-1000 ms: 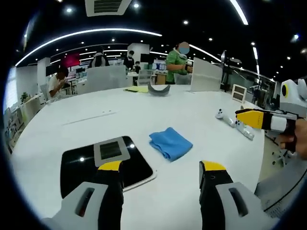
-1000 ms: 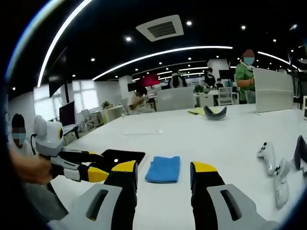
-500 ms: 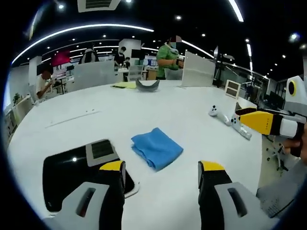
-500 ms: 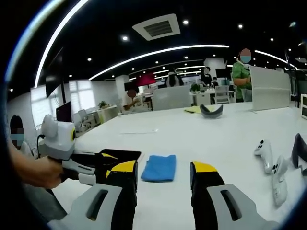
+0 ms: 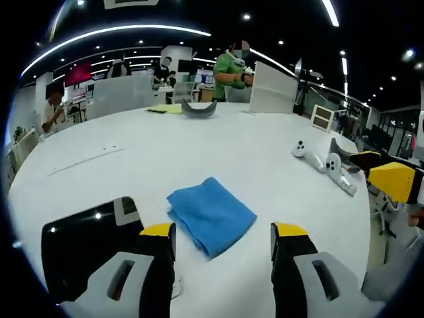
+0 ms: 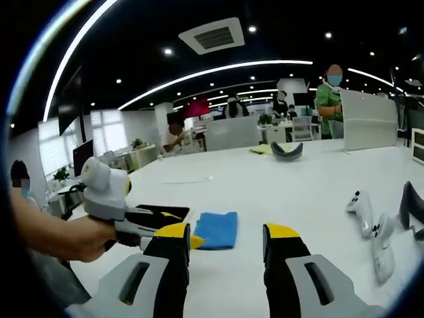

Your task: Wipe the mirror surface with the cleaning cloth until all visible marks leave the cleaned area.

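A wide white table [image 5: 199, 146] in an open office. In the left gripper view, the left gripper [image 5: 222, 242] rises from the bottom edge with its two yellow-tipped jaws spread apart and nothing between them. Just beyond the jaws lies the folded blue cleaning cloth [image 5: 210, 214], flat on the table. To its left sits the mirror [image 5: 89, 248], a dark glossy slab reflecting ceiling lights; its near edge is hidden behind the left jaw and cut off by the view's edge, so any marks on it are hard to make out. At the far right, part of the right gripper [image 5: 392, 180] enters, cropped by the edge.

In the right gripper view, the right gripper [image 6: 225, 242] also stands released, jaws apart and empty. The cloth [image 6: 215, 229] lies just past them, the mirror [image 6: 159, 213] beside it, partly covered by the left gripper [image 6: 193, 241], which a hand [image 6: 79, 235] holds. White game controllers [image 6: 371, 222] lie to the right, well apart from the cloth. People in the background are small and blurred.
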